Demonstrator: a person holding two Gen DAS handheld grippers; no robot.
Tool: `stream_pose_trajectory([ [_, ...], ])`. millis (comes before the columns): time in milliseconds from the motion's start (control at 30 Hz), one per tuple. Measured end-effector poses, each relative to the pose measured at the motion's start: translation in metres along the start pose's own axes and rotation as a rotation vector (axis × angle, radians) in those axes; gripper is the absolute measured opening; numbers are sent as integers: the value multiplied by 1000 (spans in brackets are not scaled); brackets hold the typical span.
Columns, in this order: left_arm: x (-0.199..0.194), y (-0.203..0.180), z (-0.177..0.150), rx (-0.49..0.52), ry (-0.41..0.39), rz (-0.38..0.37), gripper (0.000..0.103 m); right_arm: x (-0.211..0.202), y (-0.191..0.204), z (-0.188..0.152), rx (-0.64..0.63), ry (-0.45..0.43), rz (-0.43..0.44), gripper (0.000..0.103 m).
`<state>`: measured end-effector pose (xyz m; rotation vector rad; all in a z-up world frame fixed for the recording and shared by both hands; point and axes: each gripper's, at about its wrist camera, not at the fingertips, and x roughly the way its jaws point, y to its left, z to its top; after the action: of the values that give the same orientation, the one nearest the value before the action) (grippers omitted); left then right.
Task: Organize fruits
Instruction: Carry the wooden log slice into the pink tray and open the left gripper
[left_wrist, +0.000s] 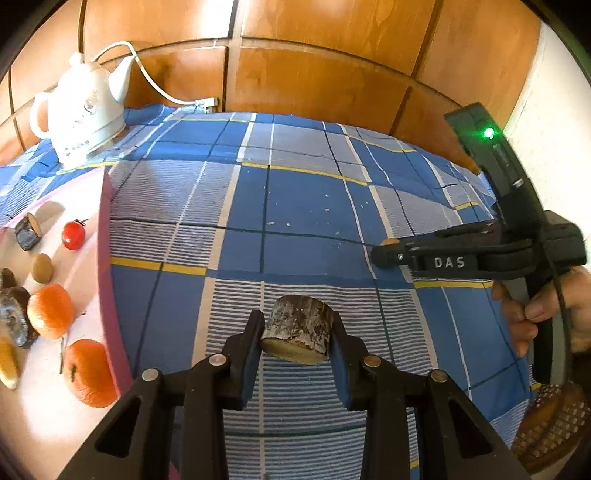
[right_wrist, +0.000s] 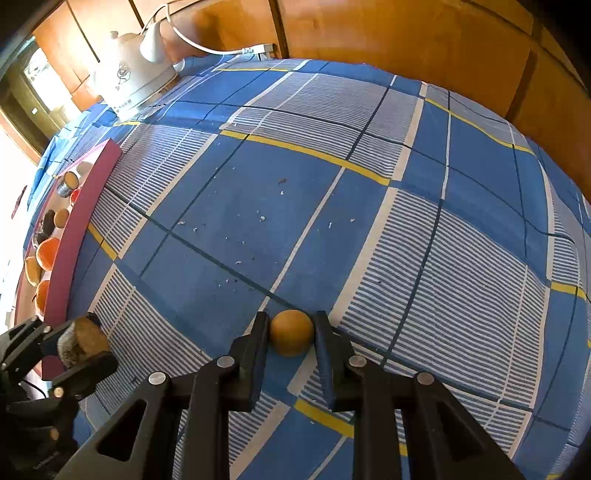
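My left gripper (left_wrist: 297, 338) is shut on a short bark-covered wood round (left_wrist: 297, 338), held above the checked blue cloth; it also shows at the lower left of the right wrist view (right_wrist: 83, 341). My right gripper (right_wrist: 291, 332) is shut on a small round tan fruit (right_wrist: 291, 332); in the left wrist view the right gripper (left_wrist: 386, 253) is at the right with the tan fruit (left_wrist: 389, 242) peeking above its tip. A pink tray (left_wrist: 105, 258) at the left holds two oranges (left_wrist: 50, 310), a small red tomato (left_wrist: 73, 235), a tan fruit (left_wrist: 41, 268) and wood pieces (left_wrist: 27, 232).
A white electric kettle (left_wrist: 83, 114) with its cord stands at the far left corner of the table. Wooden panels (left_wrist: 314, 74) rise behind the table. Small crumbs (right_wrist: 258, 218) dot the cloth's middle. A woven object (left_wrist: 546, 421) sits at the lower right.
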<state>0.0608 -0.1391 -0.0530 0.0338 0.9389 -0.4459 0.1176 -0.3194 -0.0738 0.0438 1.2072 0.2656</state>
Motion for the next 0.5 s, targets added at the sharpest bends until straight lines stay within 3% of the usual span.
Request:
stream_pose_trajectory([
  [500, -29, 6, 3, -15, -61, 42, 34, 5, 12, 2, -67, -19, -50, 25],
])
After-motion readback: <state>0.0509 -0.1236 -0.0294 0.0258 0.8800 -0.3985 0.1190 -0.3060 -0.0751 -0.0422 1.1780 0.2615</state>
